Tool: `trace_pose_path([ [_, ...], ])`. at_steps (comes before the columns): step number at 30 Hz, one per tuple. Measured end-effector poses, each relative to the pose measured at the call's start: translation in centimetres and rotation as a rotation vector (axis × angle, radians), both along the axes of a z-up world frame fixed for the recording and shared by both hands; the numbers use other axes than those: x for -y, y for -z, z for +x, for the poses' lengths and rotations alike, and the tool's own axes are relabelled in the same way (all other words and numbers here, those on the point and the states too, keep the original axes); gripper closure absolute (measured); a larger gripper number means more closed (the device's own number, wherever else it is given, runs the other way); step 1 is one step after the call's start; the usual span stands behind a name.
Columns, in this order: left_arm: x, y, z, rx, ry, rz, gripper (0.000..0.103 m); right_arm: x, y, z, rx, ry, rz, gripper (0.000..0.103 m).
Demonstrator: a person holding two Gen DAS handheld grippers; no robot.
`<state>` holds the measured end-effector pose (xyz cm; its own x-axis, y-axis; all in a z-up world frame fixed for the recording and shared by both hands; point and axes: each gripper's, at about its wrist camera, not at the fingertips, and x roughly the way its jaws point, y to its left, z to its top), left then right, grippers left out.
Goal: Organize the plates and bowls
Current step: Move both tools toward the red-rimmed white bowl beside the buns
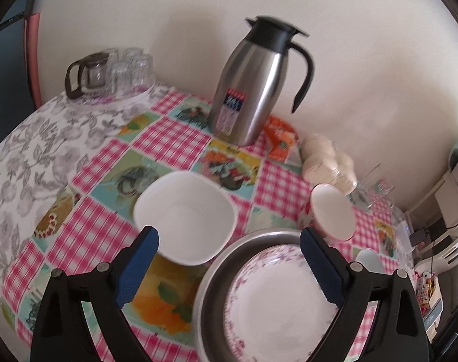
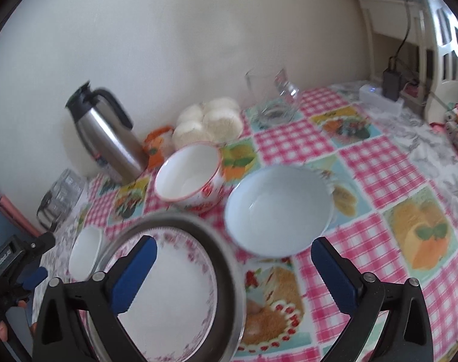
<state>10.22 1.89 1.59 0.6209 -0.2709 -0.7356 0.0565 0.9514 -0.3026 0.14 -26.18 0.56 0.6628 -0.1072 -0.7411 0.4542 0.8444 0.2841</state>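
A floral plate (image 1: 277,304) lies inside a round metal dish (image 1: 210,289) on the checked tablecloth. To its left stands a white square bowl (image 1: 183,217), and behind it a red-patterned bowl (image 1: 331,214). My left gripper (image 1: 229,232) hangs open above the gap between the square bowl and the dish, holding nothing. In the right wrist view the floral plate (image 2: 168,295) is at lower left, the red-patterned bowl (image 2: 189,175) behind it, and a pale blue bowl (image 2: 277,211) to the right. My right gripper (image 2: 235,242) is open and empty, over the metal dish's rim (image 2: 225,271) and the blue bowl.
A steel thermos jug (image 1: 250,90) stands by the wall, with an orange packet (image 1: 281,138) and a bag of buns (image 2: 210,123) beside it. Upturned glasses (image 1: 123,69) sit at the far left corner. A glass pitcher (image 2: 274,96) and a plugged charger (image 2: 391,81) are at the right.
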Motion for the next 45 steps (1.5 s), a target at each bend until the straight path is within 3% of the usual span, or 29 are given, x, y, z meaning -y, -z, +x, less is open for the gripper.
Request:
trace_pose_path([
  [3, 0.8, -0.6, 0.0, 0.04, 0.016, -0.018, 0.008, 0.9, -0.7, -0.2, 0.024, 0.019, -0.007, 0.0],
  [8, 2.5, -0.5, 0.9, 0.017, 0.064, -0.065, 0.008, 2.0, -1.0, 0.1, 0.022, 0.032, 0.005, 0.0],
  [11, 3.4, 0.2, 2.0, -0.059, 0.125, -0.186, 0.008, 2.4, -0.9, 0.5, 0.017, 0.034, 0.008, 0.0],
  [13, 3.9, 0.4, 2.6, -0.078, 0.149, -0.227, 0.008, 2.5, -0.8, 0.9, 0.014, 0.037, 0.004, 0.0],
  [26, 5.9, 0.0, 5.9, -0.018, 0.158, -0.242, 0.008, 2.7, -1.0, 4.0, 0.022, 0.009, -0.066, 0.0],
  [32, 6.8, 0.6, 7.7, -0.024, 0.15, -0.241, 0.008, 3.0, -1.0, 6.3, -0.019, -0.024, -0.109, 0.0],
  [45, 11.2, 3.6, 10.4, -0.118, 0.195, -0.1, 0.008, 4.6, -1.7, 12.2, -0.156, -0.071, -0.16, 0.0],
])
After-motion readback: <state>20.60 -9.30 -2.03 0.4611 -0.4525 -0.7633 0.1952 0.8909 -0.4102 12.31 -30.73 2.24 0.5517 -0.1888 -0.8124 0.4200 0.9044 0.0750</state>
